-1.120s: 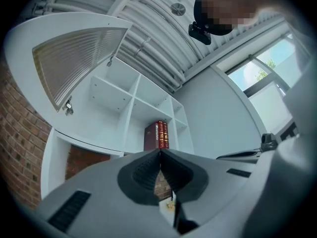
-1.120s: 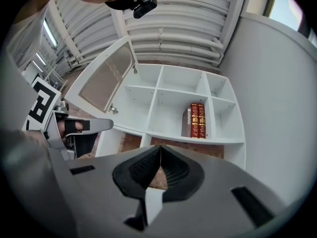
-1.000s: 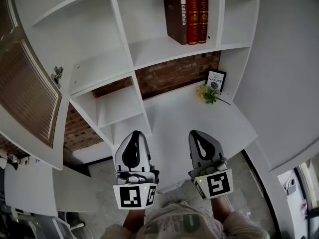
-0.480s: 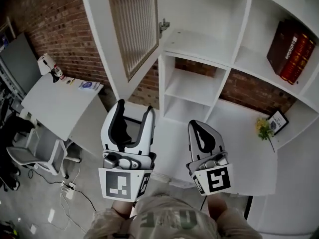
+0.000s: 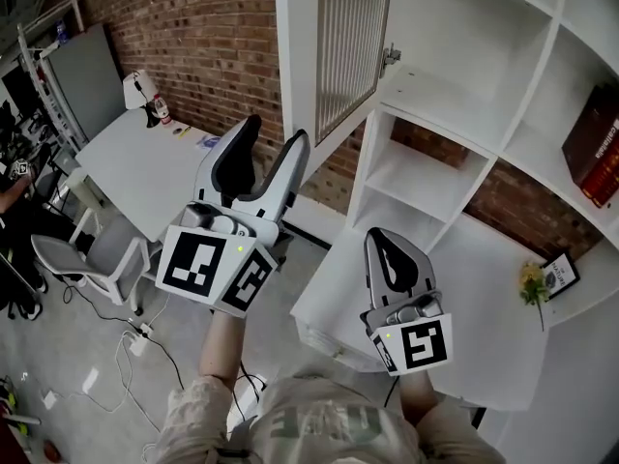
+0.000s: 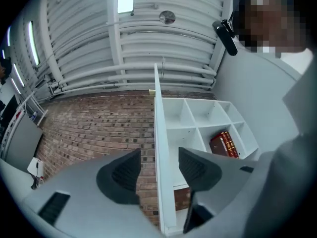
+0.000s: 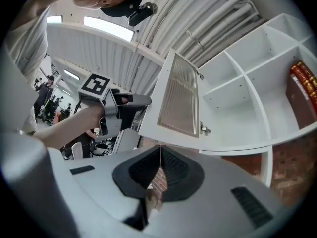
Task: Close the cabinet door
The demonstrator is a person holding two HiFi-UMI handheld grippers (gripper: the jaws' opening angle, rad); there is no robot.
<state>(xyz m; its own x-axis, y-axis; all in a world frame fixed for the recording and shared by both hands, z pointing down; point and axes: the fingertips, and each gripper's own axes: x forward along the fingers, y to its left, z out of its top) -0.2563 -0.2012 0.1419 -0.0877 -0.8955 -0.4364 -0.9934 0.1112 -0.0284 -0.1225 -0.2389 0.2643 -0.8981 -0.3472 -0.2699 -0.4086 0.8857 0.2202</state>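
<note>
left gripper: jaws just opened wide, nothing clamped, we judge to take the door edge | cabinet door: swung open, edge-on straight ahead of left jaws | right gripper: jaws together, empty, idle below the shelves

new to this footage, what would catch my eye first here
The open cabinet door, with its ribbed glass panel, stands swung out at top centre. Below and left of it the left claw is raised, its jaws just opening wide with nothing between them, while the right claw sits shut lower right. Red books stand in the shelving at far right.
</note>
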